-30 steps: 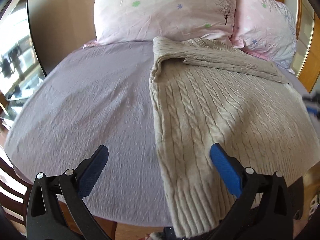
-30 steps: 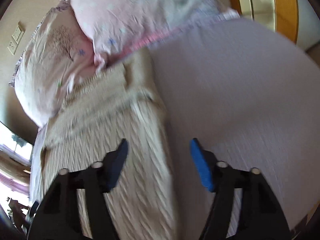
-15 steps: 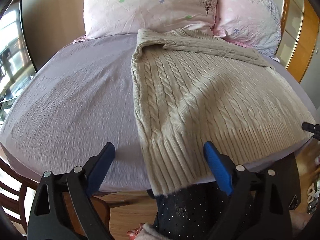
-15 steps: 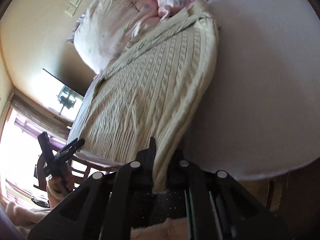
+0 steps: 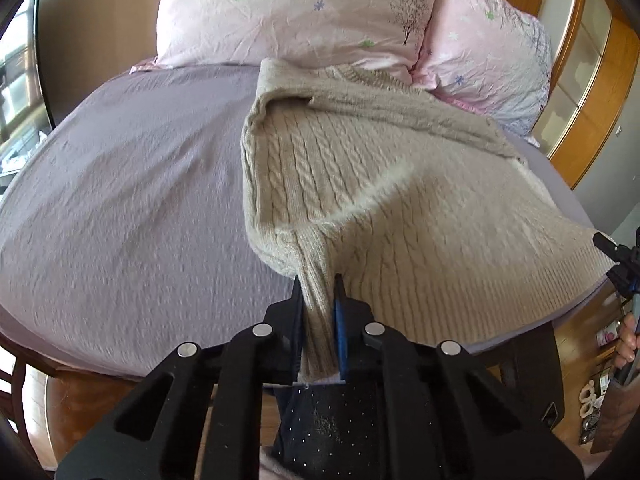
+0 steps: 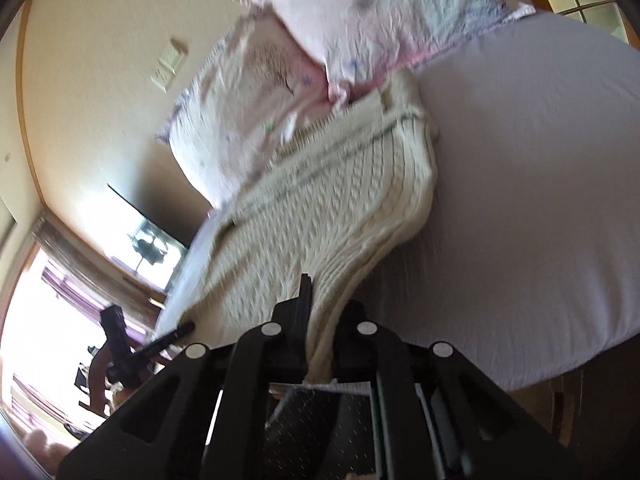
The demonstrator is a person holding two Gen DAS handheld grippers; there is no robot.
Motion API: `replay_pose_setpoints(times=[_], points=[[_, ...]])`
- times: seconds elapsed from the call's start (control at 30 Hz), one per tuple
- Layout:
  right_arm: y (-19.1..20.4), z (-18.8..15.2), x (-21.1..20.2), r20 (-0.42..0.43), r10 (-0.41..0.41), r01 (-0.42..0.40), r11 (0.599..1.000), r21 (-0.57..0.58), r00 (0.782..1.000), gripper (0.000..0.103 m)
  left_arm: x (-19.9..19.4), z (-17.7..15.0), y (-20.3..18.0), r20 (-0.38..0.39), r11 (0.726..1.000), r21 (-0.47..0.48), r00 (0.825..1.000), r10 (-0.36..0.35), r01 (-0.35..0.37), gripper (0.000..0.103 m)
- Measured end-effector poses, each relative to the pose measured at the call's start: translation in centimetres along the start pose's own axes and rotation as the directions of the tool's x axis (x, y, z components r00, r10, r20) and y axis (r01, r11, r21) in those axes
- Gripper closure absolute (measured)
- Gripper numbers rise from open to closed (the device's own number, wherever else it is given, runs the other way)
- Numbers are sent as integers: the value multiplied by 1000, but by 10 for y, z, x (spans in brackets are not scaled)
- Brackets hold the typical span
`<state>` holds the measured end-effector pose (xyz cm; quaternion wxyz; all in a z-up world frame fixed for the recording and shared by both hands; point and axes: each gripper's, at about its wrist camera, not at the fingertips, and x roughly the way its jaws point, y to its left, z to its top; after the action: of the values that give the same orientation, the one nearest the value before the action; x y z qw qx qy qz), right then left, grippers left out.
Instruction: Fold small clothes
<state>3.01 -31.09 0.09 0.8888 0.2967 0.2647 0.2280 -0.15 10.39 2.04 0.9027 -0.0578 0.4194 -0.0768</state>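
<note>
A beige cable-knit sweater (image 5: 400, 200) lies on the lilac bed sheet (image 5: 140, 200), its sleeves folded across the top near the pillows. My left gripper (image 5: 318, 292) is shut on the sweater's left hem corner and lifts it off the sheet. My right gripper (image 6: 320, 300) is shut on the sweater's (image 6: 320, 220) right hem corner, which rises in a ridge from the bed. The right gripper also shows at the right edge of the left wrist view (image 5: 616, 256); the left gripper shows in the right wrist view (image 6: 160, 344).
Two pink pillows (image 5: 300, 12) lean at the head of the bed. A wooden frame (image 5: 580, 80) runs along the right side. The bed's near edge (image 5: 120, 368) drops to a wooden floor. A window (image 6: 60, 320) is bright on the left.
My left gripper has closed on the left hem corner and raised it. My right gripper, shut on the right corner half a second ago, has lifted it further.
</note>
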Motion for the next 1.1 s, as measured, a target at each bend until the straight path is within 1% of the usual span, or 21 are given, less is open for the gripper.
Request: replay_pose_setpoints(times=[0.07, 0.2, 0.27, 0.33, 0.37, 0.43, 0.47, 0.53, 0.6, 0.67, 0.73, 0.77, 0.8, 0.83, 0.87, 0.9, 0.93, 1.0, 1.03, 1.07, 1.1], points=[[1, 12, 0, 19, 20, -20, 1000, 8, 1000, 96, -5, 12, 3, 25, 1000, -4, 1000, -3, 3, 90], [3, 54, 10, 79, 87, -92, 994, 57, 993, 96, -13, 60, 8, 82, 1000, -20, 997, -12, 14, 90], [0, 79, 19, 116, 105, -116, 989, 91, 988, 96, -9, 90, 5, 104, 1000, -3, 995, 9, -9, 90], [-7, 111, 41, 151, 83, -104, 985, 137, 985, 96, 4, 125, -2, 122, 998, 29, 991, 49, -53, 90], [-11, 121, 50, 157, 74, -98, 983, 154, 985, 96, 15, 144, -5, 126, 996, 45, 989, 75, -81, 90], [-23, 149, 77, 172, 28, -64, 976, 207, 985, 96, 41, 177, -8, 114, 990, 55, 986, 121, -128, 90], [-30, 167, 97, 167, -1, -39, 971, 235, 986, 96, 54, 192, -9, 104, 988, 57, 985, 140, -147, 90], [-38, 186, 127, 144, -37, -3, 964, 267, 989, 96, 92, 225, -6, 67, 981, 51, 981, 182, -185, 90], [-46, 209, 160, 126, -98, 60, 958, 280, 987, 96, 122, 247, 1, 37, 977, 23, 977, 210, -211, 90], [-55, 223, 183, 117, -168, 127, 946, 298, 979, 96, 142, 260, 8, 14, 973, 6, 973, 230, -230, 90], [-70, 233, 209, 83, -250, 208, 916, 343, 965, 95, 166, 273, 18, -30, 971, -30, 971, 236, -236, 89], [-78, 235, 219, 62, -273, 232, 900, 369, 960, 95, 177, 279, 26, -56, 969, -61, 970, 238, -241, 87], [-84, 235, 228, 47, -281, 241, 889, 390, 959, 94, 180, 280, 31, -60, 963, -79, 965, 255, -259, 87], [-86, 236, 233, 51, -284, 242, 887, 392, 958, 94, 182, 284, 37, -54, 947, -94, 951, 303, -307, 84], [-84, 237, 235, 57, -289, 246, 890, 383, 956, 91, 179, 286, 43, -39, 931, -108, 938, 346, -348, 81], [-79, 238, 236, 68, -294, 252, 900, 356, 953, 82, 174, 288, 52, -19, 918, -129, 927, 375, -374, 70], [-75, 240, 238, 80, -287, 247, 912, 329, 955, 74, 169, 289, 59, -4, 916, -146, 926, 378, -374, 53], [-64, 245, 243, 100, -272, 235, 930, 284, 957, 39, 156, 288, 67, 31, 916, -159, 925, 378, -369, 36], [-58, 248, 244, 105, -279, 243, 932, 269, 955, 31, 149, 285, 69, 46, 918, -156, 926, 375, -365, 36], [-53, 249, 244, 111, -286, 250, 933, 257, 952, 23, 144, 281, 71, 47, 923, -151, 931, 363, -353, 35], [-46, 250, 242, 123, -282, 248, 940, 236, 952, 19, 141, 276, 72, 40, 933, -143, 940, 340, -331, 32]])
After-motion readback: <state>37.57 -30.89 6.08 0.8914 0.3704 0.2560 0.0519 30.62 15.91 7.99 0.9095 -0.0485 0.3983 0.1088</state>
